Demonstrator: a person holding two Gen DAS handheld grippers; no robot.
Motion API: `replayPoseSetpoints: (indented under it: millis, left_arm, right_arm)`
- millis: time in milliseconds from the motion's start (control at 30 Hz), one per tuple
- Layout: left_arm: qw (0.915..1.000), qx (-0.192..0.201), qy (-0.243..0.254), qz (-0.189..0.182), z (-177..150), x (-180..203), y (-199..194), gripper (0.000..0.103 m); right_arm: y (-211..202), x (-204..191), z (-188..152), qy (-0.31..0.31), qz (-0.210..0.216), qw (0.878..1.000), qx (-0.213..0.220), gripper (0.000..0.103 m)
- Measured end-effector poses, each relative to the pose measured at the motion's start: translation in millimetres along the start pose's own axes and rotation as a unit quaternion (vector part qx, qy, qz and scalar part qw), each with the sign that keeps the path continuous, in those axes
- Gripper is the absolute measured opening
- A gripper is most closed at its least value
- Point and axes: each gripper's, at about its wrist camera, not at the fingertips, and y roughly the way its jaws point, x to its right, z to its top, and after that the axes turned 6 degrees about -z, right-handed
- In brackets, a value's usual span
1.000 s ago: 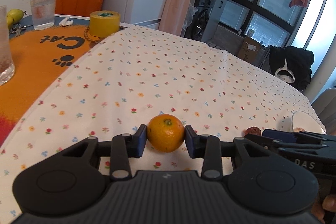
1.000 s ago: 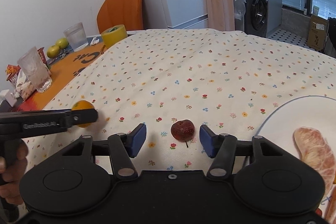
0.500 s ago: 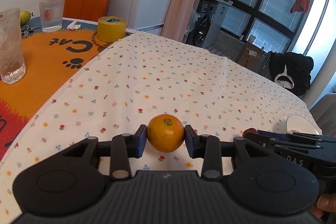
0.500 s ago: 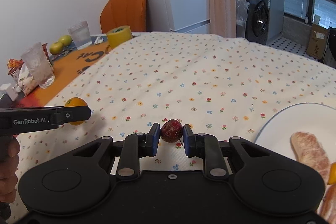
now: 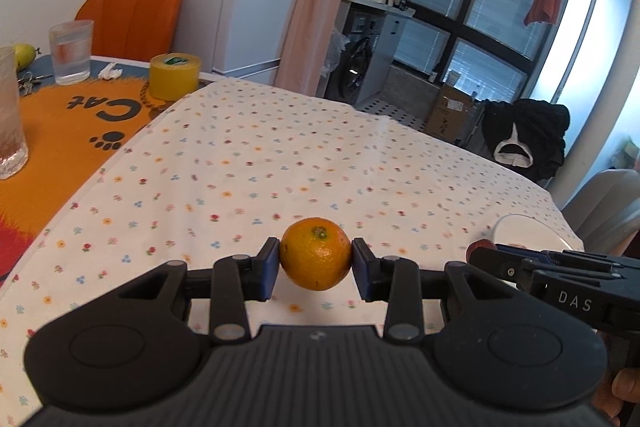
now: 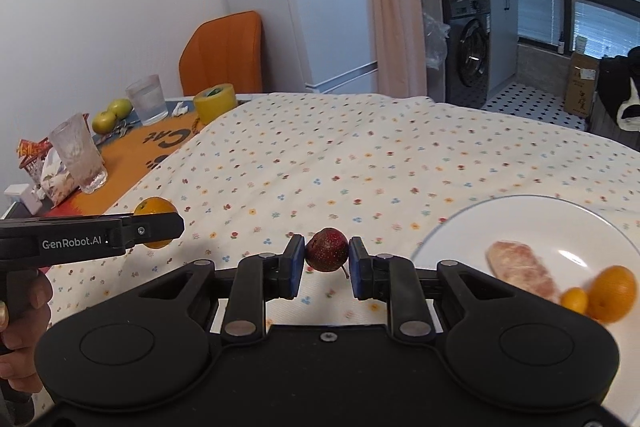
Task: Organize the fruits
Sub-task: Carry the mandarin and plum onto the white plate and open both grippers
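My left gripper (image 5: 315,263) is shut on an orange mandarin (image 5: 315,253), held above the flowered tablecloth (image 5: 280,163). In the right wrist view the same mandarin (image 6: 154,207) shows behind the left gripper at the left edge. My right gripper (image 6: 326,261) is shut on a small dark red fruit (image 6: 327,249) with a stem, lifted off the cloth. A white plate (image 6: 520,223) at the right holds a pinkish peeled citrus segment (image 6: 524,271), an orange (image 6: 614,293) and a small kumquat (image 6: 575,301). In the left wrist view the plate (image 5: 528,233) lies far right.
On the orange cat mat (image 5: 60,139) stand two glasses (image 5: 72,51), a yellow tape roll (image 5: 175,76) and green pears (image 6: 112,115). An orange chair (image 6: 224,51) stands behind the table. A snack packet (image 6: 32,151) lies at the left edge.
The right gripper closed on the red fruit and lifted it from the cloth. Both grippers rose, and the plate's orange and kumquat came into view.
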Motion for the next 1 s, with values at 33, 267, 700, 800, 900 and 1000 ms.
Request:
replayPoseSetpoints:
  millis: [33, 267, 700, 800, 900, 1000]
  left_arm:
    - [1.0, 0.0, 0.001, -0.003, -0.3, 3.1, 0.1, 0.037]
    - [0.9995, -0.002, 0.015, -0.029, -4.1, 28.9, 4.2, 0.037]
    - [0.997, -0.015, 0.043, -0.063, -10.6, 73.2, 17.5, 0.037]
    - [0.9962, -0.019, 0.049, -0.07, -11.3, 82.0, 21.9, 0.037]
    - [0.9952, -0.024, 0.056, -0.076, -13.0, 92.7, 26.3, 0.037]
    - [0.9941, -0.029, 0.063, -0.083, -14.4, 103.0, 31.8, 0.037]
  right_arm:
    - [-2.9, 3.0, -1.0, 0.001, -0.003, 1.0, 0.001, 0.022]
    - [-22.8, 30.0, -7.9, 0.02, -0.03, 0.999, 0.011, 0.022]
    - [-46.8, 76.6, -21.0, 0.052, -0.072, 0.996, 0.024, 0.022]
    - [-52.2, 87.1, -25.3, 0.06, -0.081, 0.995, 0.027, 0.022]
    - [-57.2, 98.2, -29.5, 0.07, -0.089, 0.993, 0.028, 0.022]
    - [-61.7, 109.2, -34.1, 0.079, -0.097, 0.992, 0.03, 0.022]
